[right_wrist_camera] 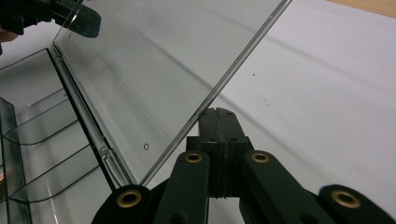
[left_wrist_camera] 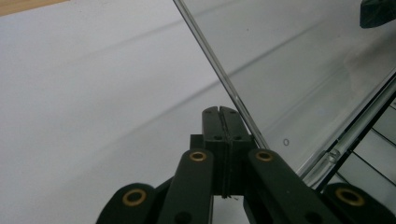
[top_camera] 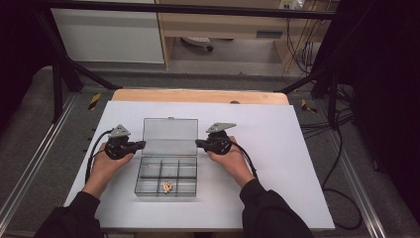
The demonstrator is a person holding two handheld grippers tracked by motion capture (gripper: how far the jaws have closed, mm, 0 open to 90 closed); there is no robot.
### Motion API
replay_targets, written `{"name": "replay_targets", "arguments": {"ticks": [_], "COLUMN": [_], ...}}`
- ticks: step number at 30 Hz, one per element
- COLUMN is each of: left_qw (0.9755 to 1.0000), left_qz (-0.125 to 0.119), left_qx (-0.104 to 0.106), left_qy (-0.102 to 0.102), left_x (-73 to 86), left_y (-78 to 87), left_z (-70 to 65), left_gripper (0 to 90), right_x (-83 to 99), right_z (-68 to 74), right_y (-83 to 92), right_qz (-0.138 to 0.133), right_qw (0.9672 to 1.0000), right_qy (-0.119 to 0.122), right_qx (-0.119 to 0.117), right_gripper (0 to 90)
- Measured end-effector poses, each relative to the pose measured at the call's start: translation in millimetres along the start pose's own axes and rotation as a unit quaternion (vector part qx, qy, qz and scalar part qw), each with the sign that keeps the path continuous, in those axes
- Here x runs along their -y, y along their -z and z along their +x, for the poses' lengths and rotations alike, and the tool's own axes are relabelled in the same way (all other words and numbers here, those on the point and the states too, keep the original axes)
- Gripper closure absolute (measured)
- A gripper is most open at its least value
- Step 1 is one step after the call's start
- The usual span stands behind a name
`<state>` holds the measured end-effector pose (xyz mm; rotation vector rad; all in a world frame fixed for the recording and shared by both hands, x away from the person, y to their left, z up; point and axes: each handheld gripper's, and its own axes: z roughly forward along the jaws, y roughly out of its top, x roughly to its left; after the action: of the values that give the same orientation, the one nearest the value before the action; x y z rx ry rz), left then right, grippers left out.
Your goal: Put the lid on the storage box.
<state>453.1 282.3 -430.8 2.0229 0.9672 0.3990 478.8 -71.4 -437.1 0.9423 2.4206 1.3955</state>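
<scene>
Clear plastic box [top_camera: 166, 178]: sits mid-table on the white sheet [top_camera: 277, 148], divided into compartments.
Lid [top_camera: 170, 136]: raised, standing open behind the compartments.
Small object [top_camera: 167, 186]: pale, lying in a front compartment.
Left gripper [top_camera: 140, 145]: jaws closed, empty, tip just beside the lid's left edge.
Right gripper [top_camera: 199, 143]: jaws closed, empty, tip just beside the lid's right edge.
</scene>
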Motion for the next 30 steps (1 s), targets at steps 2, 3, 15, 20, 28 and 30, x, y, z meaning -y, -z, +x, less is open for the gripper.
{"name": "replay_targets", "arguments": {"ticks": [2, 3, 15, 20, 28, 30], "left_qw": [1.0000, 1.0000, 0.9999, 0.9999, 0.9998, 0.9997], "left_qz": [-0.001, -0.003, -0.009, -0.013, -0.018, -0.024], "left_qx": [0.001, 0.001, 0.003, 0.003, -0.002, -0.002], "left_qy": [0.000, 0.001, -0.001, -0.003, -0.010, -0.007], "left_x": [0.0, 0.1, -0.7, -0.8, -2.5, -3.1], "left_y": [1.1, 1.7, 5.8, 7.0, 15.5, 18.9], "left_z": [-0.1, -0.2, -0.9, -1.7, -6.0, -6.7], "left_gripper": [90.0, 90.0, 90.0, 90.0, 90.0, 90.0], "right_x": [-0.5, -0.7, -3.7, -4.8, -7.9, -8.6], "right_z": [0.2, 0.4, 2.7, 3.4, 6.6, 7.5], "right_y": [0.7, 1.0, 6.6, 8.4, 15.0, 16.5], "right_qz": [0.000, -0.001, -0.007, -0.010, -0.018, -0.019], "right_qw": [1.0000, 1.0000, 0.9999, 0.9999, 0.9997, 0.9997], "right_qy": [0.002, 0.003, 0.008, 0.008, 0.012, 0.014], "right_qx": [-0.001, -0.001, -0.001, -0.001, -0.007, -0.006], "right_gripper": [90.0, 90.0, 90.0, 90.0, 90.0, 90.0]}}
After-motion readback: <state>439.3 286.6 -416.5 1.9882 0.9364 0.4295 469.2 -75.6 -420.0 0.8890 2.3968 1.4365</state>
